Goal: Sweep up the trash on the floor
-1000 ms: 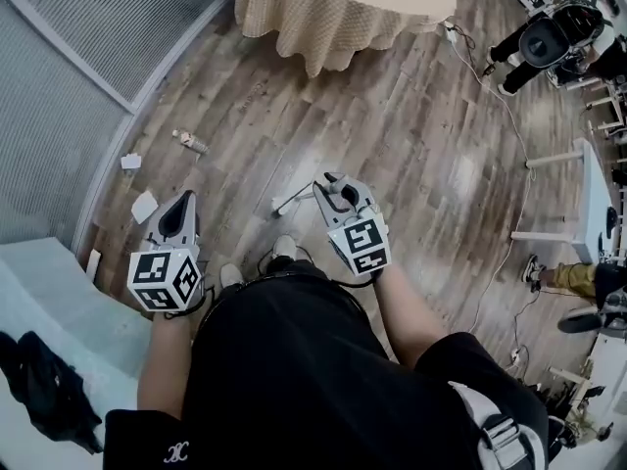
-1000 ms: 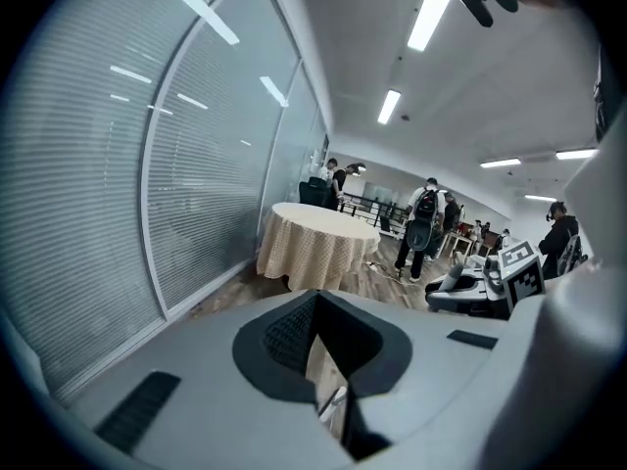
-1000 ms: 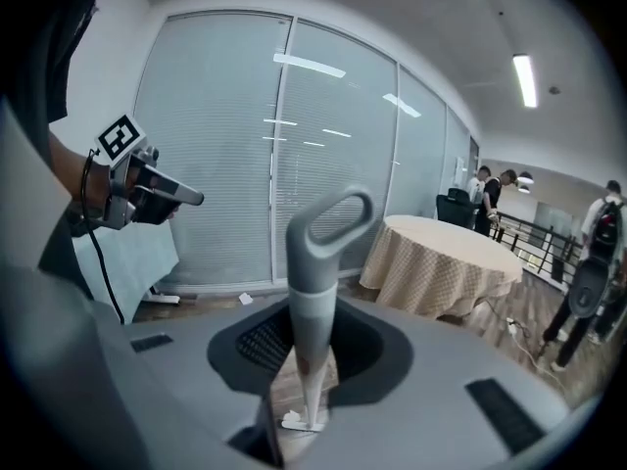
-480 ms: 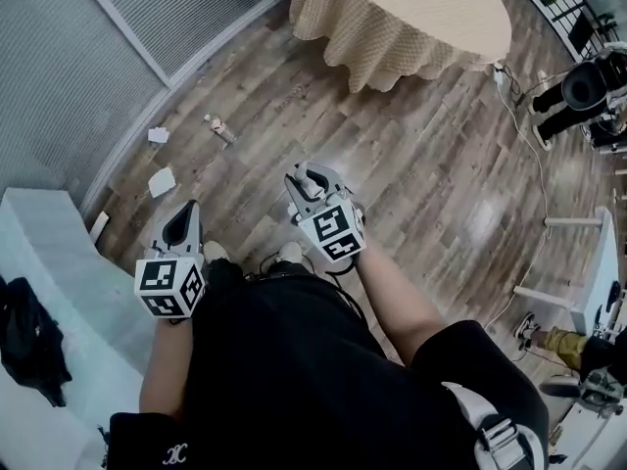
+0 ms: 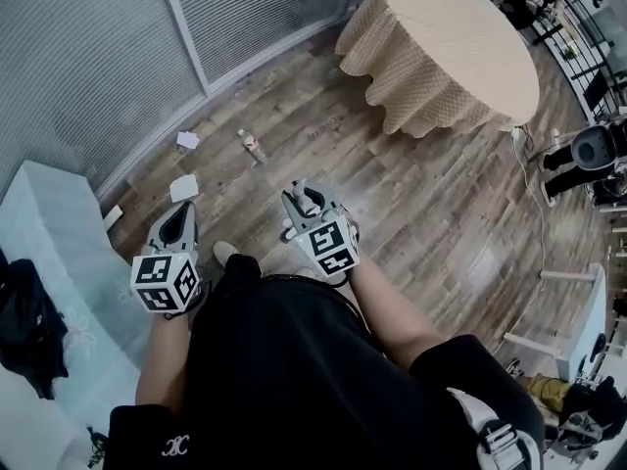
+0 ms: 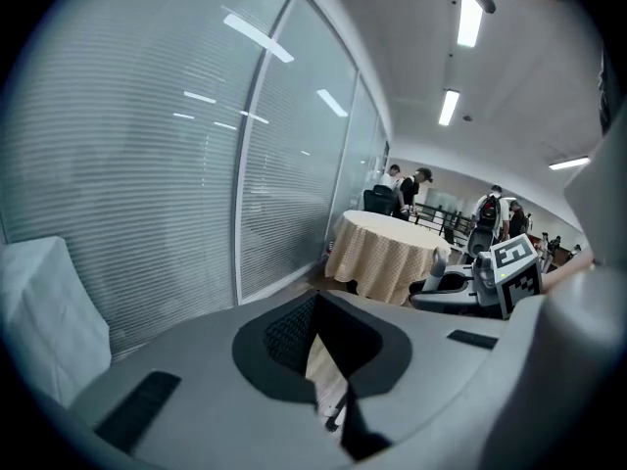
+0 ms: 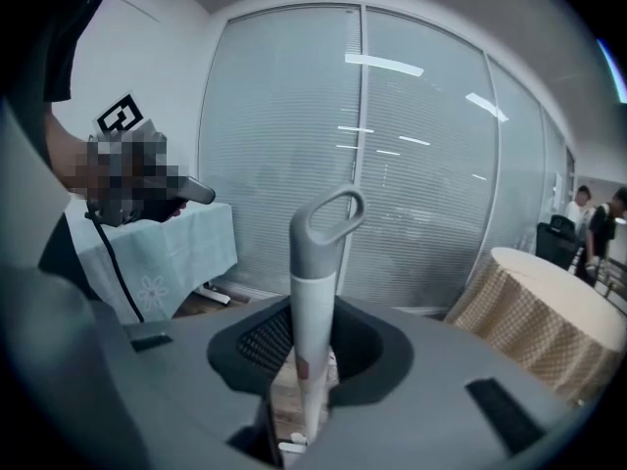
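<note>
Clamping an upright white broom handle (image 7: 317,297) with a grey loop top, the right gripper (image 5: 306,202) has its jaws tight on it. The left gripper (image 5: 177,221) has its jaws pressed together, empty. 2 paper scraps (image 5: 183,188) and a small bottle (image 5: 253,145) lie on the wood floor (image 5: 421,189) near the glass wall (image 5: 118,57).

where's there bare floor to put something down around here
Bare wood floor lies right of the right gripper, between it and the round table. It is crowded along the glass wall: paper scraps, a bottle, and the cloth-covered table at left.
</note>
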{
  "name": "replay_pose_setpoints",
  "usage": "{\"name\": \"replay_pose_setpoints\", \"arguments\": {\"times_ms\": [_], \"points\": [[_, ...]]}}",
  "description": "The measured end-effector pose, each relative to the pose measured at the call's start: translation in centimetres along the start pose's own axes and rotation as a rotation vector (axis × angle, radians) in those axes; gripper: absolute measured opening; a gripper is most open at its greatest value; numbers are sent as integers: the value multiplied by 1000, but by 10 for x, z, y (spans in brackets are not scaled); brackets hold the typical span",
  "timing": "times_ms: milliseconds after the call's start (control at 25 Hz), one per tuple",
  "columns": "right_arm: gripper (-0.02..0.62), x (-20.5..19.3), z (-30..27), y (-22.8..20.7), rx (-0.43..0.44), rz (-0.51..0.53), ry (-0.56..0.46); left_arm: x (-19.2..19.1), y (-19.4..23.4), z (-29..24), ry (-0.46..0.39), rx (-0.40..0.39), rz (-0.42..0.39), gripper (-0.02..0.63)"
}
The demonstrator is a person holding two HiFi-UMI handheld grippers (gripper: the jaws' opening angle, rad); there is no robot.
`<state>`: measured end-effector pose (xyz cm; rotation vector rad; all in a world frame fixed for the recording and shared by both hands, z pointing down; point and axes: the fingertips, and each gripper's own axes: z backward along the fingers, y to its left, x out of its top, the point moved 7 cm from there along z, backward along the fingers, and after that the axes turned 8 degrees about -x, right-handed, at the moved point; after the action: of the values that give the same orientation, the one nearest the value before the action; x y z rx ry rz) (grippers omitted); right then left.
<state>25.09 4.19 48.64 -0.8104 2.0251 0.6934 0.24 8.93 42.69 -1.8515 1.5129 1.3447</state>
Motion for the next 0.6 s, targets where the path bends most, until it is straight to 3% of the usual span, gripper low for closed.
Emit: {"name": "replay_pose_setpoints", "arguments": {"times_ms": [320,600], "points": [[100,63,-83,51,100,74,-24,10,93,5,-36,31,64,-5],[100,114,-138,75,161,71,-2,18,159,14,-63,74,121,-5]]}}
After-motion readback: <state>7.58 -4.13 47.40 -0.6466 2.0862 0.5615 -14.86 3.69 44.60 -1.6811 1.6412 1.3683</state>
